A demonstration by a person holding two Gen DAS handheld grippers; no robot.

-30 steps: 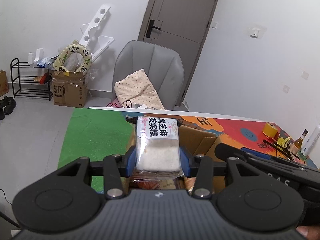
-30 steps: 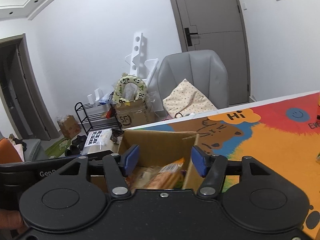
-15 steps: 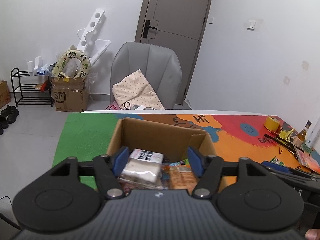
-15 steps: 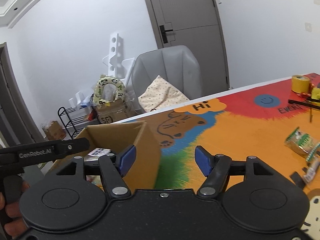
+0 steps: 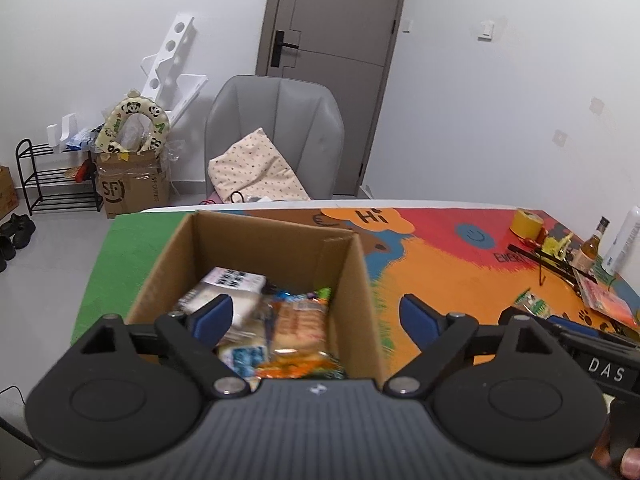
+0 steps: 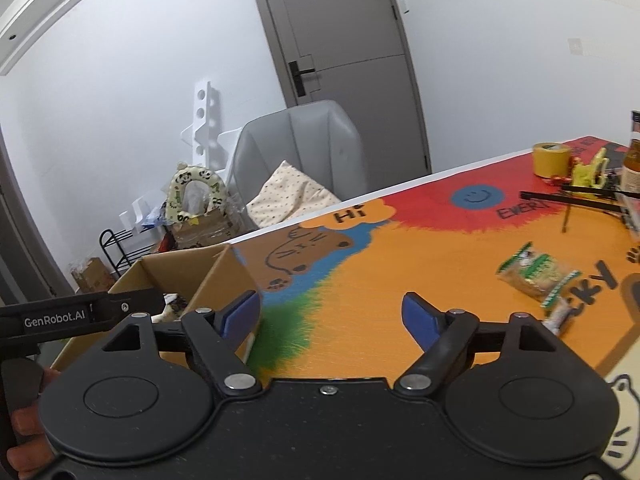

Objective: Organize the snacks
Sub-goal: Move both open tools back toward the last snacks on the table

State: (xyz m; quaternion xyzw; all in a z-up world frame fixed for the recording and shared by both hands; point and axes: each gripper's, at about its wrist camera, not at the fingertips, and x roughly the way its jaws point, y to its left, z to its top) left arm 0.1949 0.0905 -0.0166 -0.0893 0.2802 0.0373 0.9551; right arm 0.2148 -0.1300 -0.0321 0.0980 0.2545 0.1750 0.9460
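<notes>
Both my claws hang apart and empty — left claw over the cardboard box, right claw above the desk. The green-wrapped snack lies far right: light, crinkly, crushable — I'd pinch its sealed edge.

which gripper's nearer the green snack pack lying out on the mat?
Right. The right gripper hangs open over the mat, left of the green snack pack. The left gripper is open above the cardboard box, farther away.
</notes>
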